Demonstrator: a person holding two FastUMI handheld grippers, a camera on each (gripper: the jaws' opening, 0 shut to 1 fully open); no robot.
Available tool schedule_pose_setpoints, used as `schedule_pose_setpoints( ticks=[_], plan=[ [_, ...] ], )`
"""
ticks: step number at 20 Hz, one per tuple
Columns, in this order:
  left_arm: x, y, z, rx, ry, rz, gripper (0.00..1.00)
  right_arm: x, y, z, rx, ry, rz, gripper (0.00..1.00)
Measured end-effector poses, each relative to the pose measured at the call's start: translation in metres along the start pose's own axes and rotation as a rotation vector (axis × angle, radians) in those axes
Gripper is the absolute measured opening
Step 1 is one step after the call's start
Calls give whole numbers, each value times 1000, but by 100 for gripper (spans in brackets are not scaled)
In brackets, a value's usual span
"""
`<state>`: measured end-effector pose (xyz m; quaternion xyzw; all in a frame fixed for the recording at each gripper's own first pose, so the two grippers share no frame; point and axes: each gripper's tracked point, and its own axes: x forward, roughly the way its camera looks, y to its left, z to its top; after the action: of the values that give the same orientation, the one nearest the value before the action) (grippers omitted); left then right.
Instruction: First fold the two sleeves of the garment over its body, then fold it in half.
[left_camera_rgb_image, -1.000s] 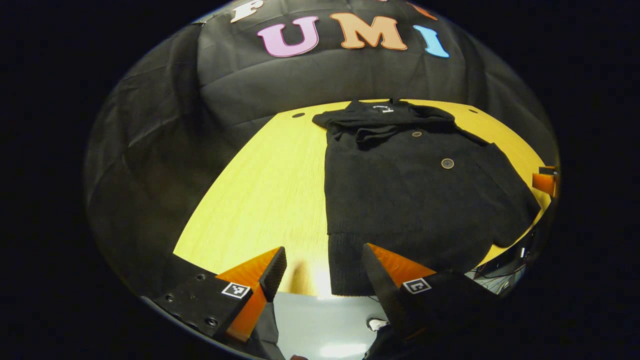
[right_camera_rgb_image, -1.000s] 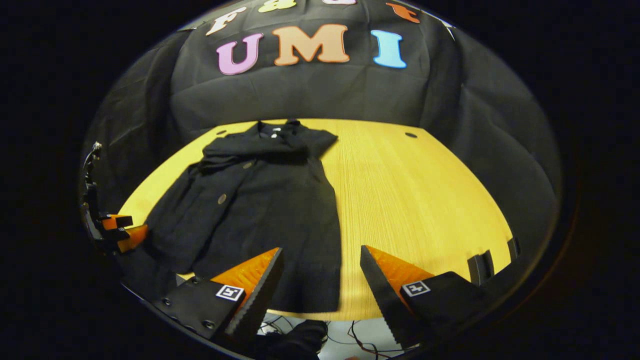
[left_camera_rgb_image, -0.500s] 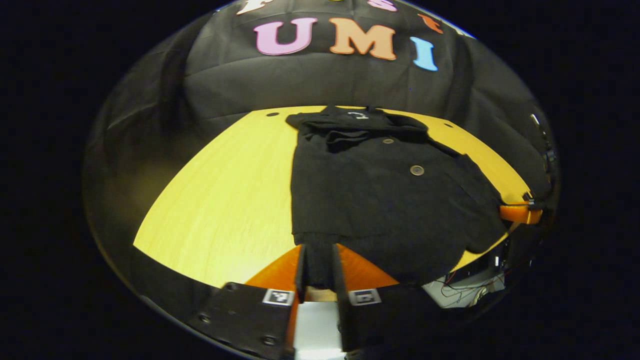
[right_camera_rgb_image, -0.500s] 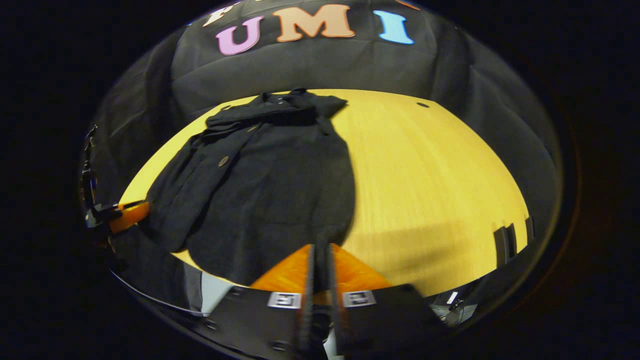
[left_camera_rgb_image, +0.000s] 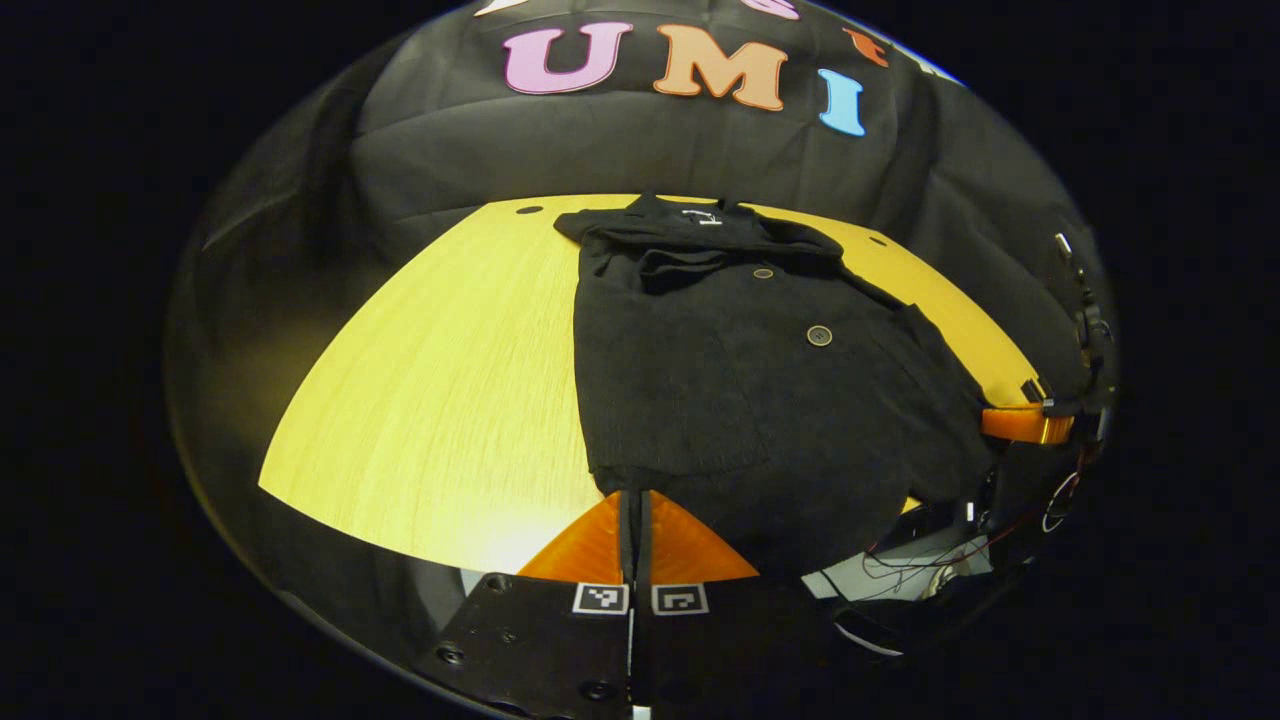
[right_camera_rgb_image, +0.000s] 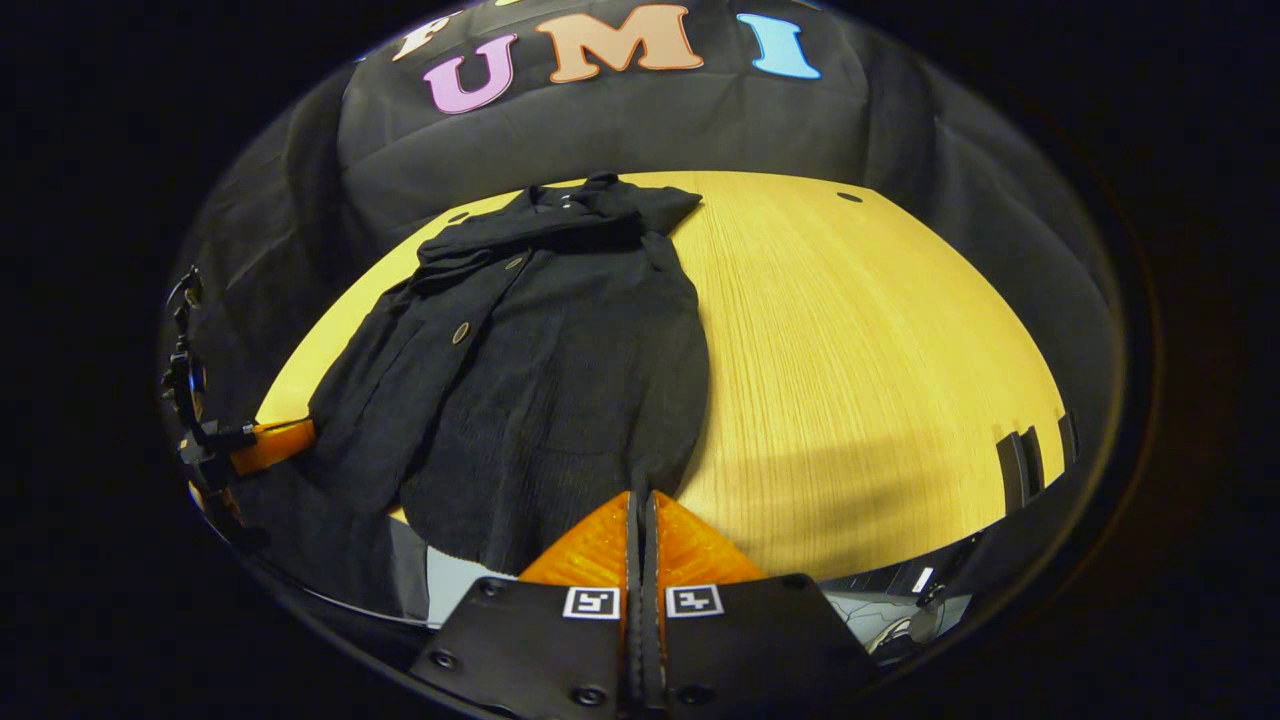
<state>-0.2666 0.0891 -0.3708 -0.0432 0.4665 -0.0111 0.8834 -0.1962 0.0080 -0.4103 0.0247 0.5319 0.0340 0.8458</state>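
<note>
Since a second ago both pairs of fingers have gone from wide apart to pressed together on the near hem of the garment.

In the left gripper view, the left gripper (left_camera_rgb_image: 634, 520) has its orange fingers closed to a thin slit with the black hem pinched between them at the garment's near left corner. The garment (left_camera_rgb_image: 740, 390), a dark buttoned top, lies flat on the yellow wooden surface (left_camera_rgb_image: 440, 400), collar toward the booth wall, one button (left_camera_rgb_image: 819, 336) showing on its front. The sleeves appear already laid across the body, so this grip at the hem is probably there to carry the bottom edge up toward the collar for the half fold. The right gripper's orange finger (left_camera_rgb_image: 1025, 424) shows at the garment's other near corner.

In the right gripper view, the right gripper (right_camera_rgb_image: 641, 535) is likewise clamped tight on the hem at the near right corner, the cloth spreading away from it across the surface. The left gripper shows at the far left edge. No containers are present.
</note>
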Motion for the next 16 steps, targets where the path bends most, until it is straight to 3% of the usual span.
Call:
schedule_pose_setpoints(
  ticks=[4, 11, 16],
  plan=[
    [-16, -3, 38, 0, -94, -17, 0, -26, 22, 50, 50, -170, 47, 1],
    [-33, 9, 165, 8, -312, -2, 0, -64, 43, 166, -1, -365, 102, 2],
    [-20, 20, 236, 54, -399, 13, 0, -66, 47, 239, -11, -462, 123, 2]
  ],
)
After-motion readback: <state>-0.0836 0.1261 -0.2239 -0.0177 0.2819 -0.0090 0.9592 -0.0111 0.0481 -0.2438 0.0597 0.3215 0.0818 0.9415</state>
